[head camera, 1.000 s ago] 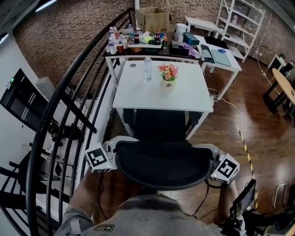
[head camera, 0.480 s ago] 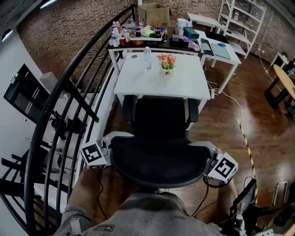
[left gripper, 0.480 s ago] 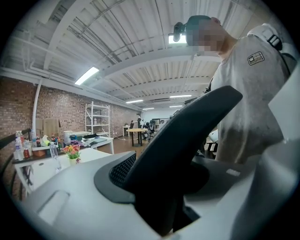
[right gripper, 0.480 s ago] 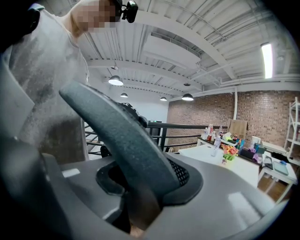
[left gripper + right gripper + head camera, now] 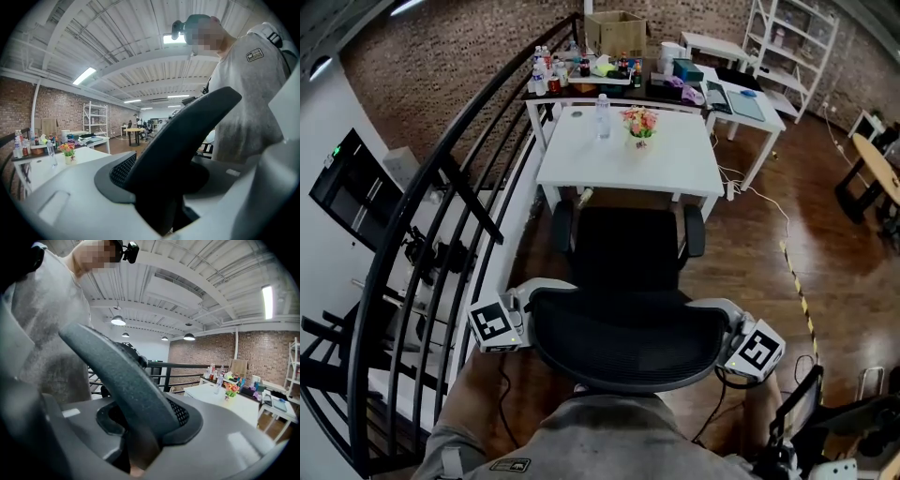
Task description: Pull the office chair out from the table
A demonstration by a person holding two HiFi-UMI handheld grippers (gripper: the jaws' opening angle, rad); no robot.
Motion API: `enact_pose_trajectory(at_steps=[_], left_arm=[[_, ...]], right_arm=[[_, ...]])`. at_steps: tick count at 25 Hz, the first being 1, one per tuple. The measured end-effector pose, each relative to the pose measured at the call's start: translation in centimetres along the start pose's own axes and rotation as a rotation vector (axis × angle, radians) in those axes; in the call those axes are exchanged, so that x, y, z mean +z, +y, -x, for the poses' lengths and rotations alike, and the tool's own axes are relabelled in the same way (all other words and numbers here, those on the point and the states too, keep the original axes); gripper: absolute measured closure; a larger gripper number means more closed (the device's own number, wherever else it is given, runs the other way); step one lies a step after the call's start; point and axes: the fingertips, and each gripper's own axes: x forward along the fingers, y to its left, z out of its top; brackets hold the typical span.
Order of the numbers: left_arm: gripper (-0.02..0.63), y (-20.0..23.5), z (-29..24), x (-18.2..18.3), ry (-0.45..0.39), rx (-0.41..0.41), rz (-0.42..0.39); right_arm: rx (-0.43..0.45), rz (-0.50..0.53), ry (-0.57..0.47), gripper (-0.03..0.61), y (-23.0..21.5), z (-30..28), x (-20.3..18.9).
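A: L side first. What's the L gripper doing?
B: It's clamped. Its fingers sit narrow on the left edge of the backrest of the office chair. In the left gripper view the black rim runs up btw the two jaws.
A: Anything left of those fingers?
B: Black railing, just beside them, slanting away twd the brick wall.
A: Where's the chair vs. the fingers?
B: The backrest spans btw the two grippers and the seat lies ahead of the fingertips. Armrests sit either side of the seat. The seat's far end is near the near edge of the white table, and the armrests show outside the tabletop.
A: What's on the table?
B: Well ahead of the fingers there's a clear bottle, w/ a flower pot to its right.
A: R side?
B: R gripper, same deal. Its jaws are drawn in on the backrest's right edge, and in the right gripper view the grey rim is pinched btw them. The person's grey shirt is close behind both grippers.
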Motion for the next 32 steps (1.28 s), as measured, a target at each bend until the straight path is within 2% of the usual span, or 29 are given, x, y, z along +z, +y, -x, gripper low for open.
enact_pose_trajectory(at_steps=[14, 19, 23, 27, 32], left_arm=[[0.423, -7.8, 2.8, 0.0, -0.022, -0.07, -0.029], [0.43, -10.9, 3.6, -0.2, -0.031, -0.09, -0.032], [0.433, -13.4, 4.0, 0.1, -0.037, -0.099, -0.033], [0.431, -15.7, 4.2, 0.1, -0.031, -0.096, -0.032], [0.431, -19.0, 4.0, 0.9, -0.068, -0.089, -0.02]], right_arm=[[-0.04, -0.024, -0.007, 0.414, 8.1, 2.1, 0.7], [-0.064, -0.03, 0.022, 0.411, 10.9, 3.0, 0.3], [-0.045, -0.045, -0.014, 0.41, 13.7, 3.9, 0.9], [-0.045, -0.04, 0.026, 0.411, 15.7, 5.2, 0.1], [-0.013, -0.019, -0.004, 0.416, 18.5, 6.8, 0.2]])
